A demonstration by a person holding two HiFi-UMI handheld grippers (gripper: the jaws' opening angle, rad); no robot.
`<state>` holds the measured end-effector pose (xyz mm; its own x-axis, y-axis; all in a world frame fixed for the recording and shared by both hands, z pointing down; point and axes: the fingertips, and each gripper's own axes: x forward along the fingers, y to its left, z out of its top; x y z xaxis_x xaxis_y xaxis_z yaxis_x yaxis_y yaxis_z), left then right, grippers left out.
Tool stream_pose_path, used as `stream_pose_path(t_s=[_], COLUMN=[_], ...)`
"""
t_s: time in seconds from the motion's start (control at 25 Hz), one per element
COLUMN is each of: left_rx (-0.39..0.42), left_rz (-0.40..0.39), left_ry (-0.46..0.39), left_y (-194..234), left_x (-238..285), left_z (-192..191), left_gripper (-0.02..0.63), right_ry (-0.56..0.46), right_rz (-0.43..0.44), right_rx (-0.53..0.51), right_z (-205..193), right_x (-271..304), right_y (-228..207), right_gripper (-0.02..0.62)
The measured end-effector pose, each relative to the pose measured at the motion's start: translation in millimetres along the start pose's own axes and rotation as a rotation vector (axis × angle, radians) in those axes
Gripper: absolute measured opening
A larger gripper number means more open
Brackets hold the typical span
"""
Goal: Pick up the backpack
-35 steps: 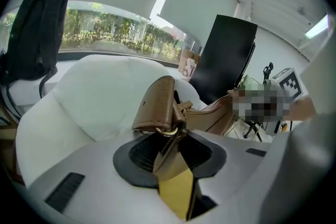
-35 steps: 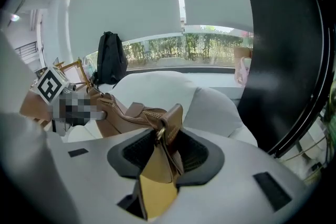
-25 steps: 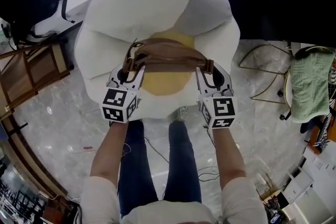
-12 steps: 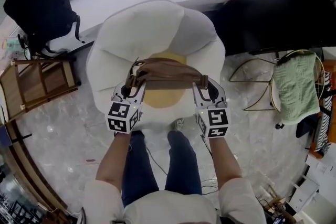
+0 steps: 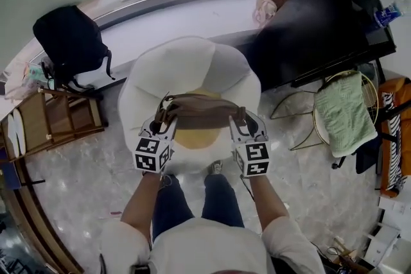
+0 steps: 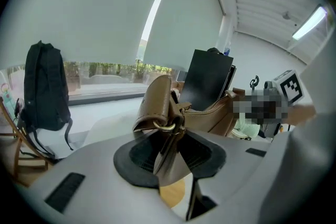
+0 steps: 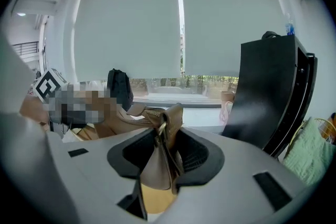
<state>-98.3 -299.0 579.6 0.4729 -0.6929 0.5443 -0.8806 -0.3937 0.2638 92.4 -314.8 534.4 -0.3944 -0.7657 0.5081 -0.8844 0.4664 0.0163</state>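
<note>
Backpack [image 5: 200, 111], brown leather: hangs clear above the white cushion [image 5: 183, 64], mid-frame in head view. Left hand-held gripper [image 5: 160, 122] pinches its 9 o'clock end and right hand-held gripper [image 5: 241, 122] pinches its 3 o'clock end. Risk, as I judge it: the thin leather folds could slide out of either pinch if my hands spread or jerk. Both forearms [image 5: 142, 196] reach forward in parallel, with the grippers tipped downward.

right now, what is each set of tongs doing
Left tongs: closed on the brown leather bag's strap end.
Right tongs: closed on the bag's other end.
</note>
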Motion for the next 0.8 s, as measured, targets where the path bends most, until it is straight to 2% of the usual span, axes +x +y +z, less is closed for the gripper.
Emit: stream_pose_path(t_s=[0.44, 0.8], left_rx=[0.058, 0.084], left_rz=[0.003, -0.006], left_ry=[-0.087, -0.122], left_y=[-34, -53], left_x=[-79, -117], left_z=[71, 102], left_gripper=[0.132, 0.132], right_ry=[-0.120, -0.178], right_rz=[-0.023, -0.025], right_rx=[-0.014, -0.025], right_z=[80, 115], right_x=[-75, -115], right_y=[14, 22], right_gripper=[0.156, 0.156])
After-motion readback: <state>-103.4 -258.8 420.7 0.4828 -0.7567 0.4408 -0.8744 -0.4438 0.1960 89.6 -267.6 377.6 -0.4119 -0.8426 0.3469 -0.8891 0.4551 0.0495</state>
